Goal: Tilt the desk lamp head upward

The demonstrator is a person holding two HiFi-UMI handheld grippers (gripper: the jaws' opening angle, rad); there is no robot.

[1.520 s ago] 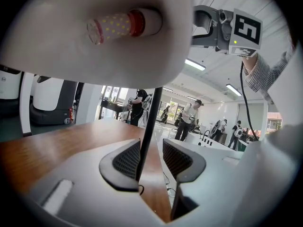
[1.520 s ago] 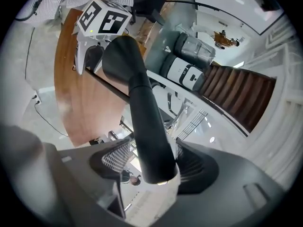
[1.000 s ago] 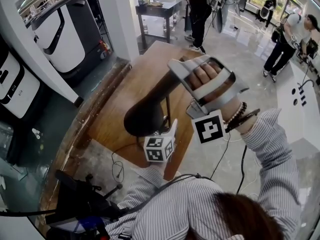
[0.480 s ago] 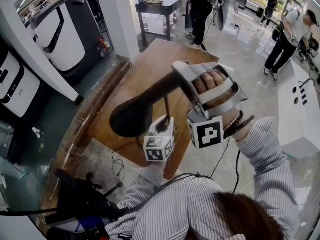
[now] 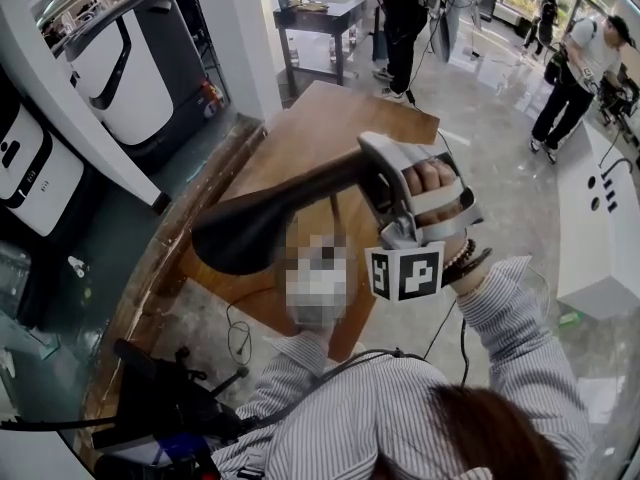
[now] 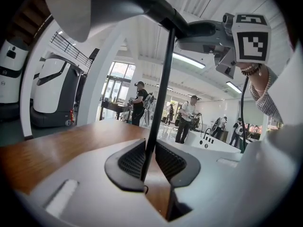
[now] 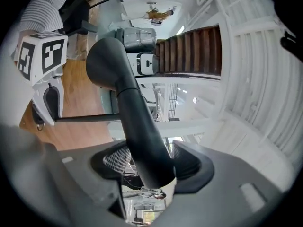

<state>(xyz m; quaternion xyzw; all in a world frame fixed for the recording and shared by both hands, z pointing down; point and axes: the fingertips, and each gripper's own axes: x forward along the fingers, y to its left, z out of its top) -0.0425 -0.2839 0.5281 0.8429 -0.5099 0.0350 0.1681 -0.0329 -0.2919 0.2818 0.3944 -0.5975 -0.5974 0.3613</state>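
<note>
A black desk lamp stands on the wooden table [image 5: 290,148]. Its long dark head [image 5: 245,230] stretches left from my right gripper [image 5: 388,183], whose jaws are shut on the head's narrow end [image 7: 142,145]. The thin black pole [image 6: 158,103] rises between the ribbed pads of my left gripper [image 6: 150,162], which is shut on it. The left gripper view has the head's pale underside [image 6: 71,6] at top left and the right gripper's marker cube [image 6: 251,32] at top right. In the head view a blurred patch covers the left gripper.
A black cable [image 5: 236,336] loops on the floor below the table's near edge. White machines [image 5: 120,68] stand at the left. A dark table [image 5: 320,16] and several people [image 5: 400,18] are farther back. Black equipment [image 5: 160,393] sits at lower left.
The lamp head has swung out to the left and now lies flatter. My right gripper has come lower and nearer with it. The left gripper stays at the pole.
</note>
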